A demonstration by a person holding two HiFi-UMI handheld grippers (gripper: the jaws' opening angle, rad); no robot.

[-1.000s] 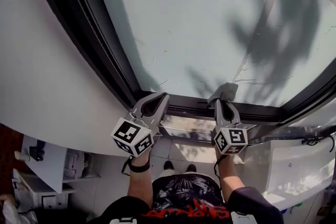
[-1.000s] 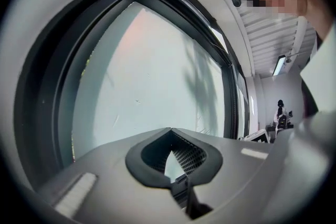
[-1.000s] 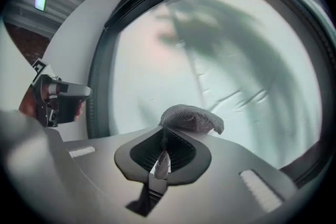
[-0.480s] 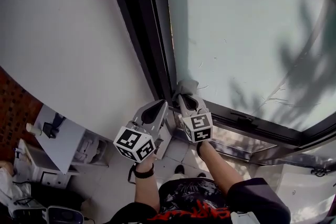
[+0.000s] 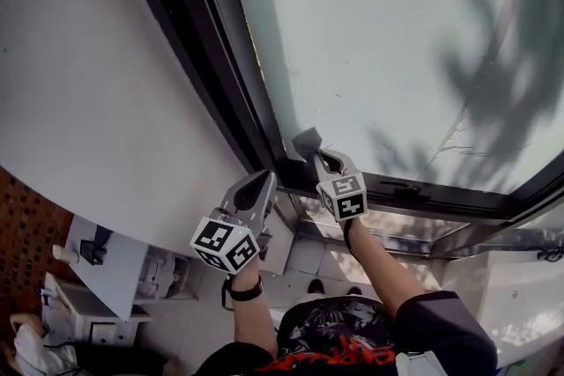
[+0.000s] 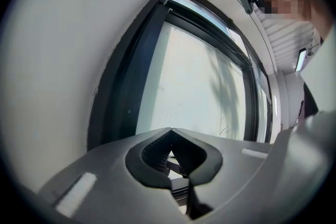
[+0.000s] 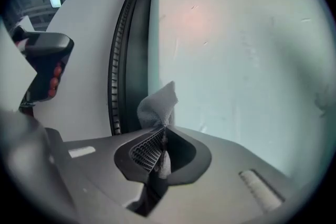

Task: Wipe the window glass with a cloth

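A large pane of pale, frosted-looking window glass (image 5: 397,40) fills most of the head view, with soft leafy shadows (image 5: 493,57) lying across its right half. A dark frame (image 5: 203,57) runs down the pane's left side and along its bottom edge, and a plain white wall (image 5: 79,84) spreads to the left of it. Far below lie a light tiled floor (image 5: 308,264) and some white furniture (image 5: 88,286) at the lower left.

The right gripper (image 5: 319,156) reaches up to the lower left corner of the pane, its 2 jaws pinched on a small grey cloth (image 5: 307,141). The cloth sits right at that corner, where glass meets frame; whether it touches the glass cannot be told. In the right gripper view the cloth (image 7: 160,105) stands up out of the jaw tips as a crumpled peak, its long axis in line with the jaws and its point aimed at the seam between glass and frame, while a short tail hangs back down between the jaws.

The left gripper (image 5: 267,177) is held lower and to the left, near the frame, apart from the cloth. Its jaws are pressed together with nothing between them.
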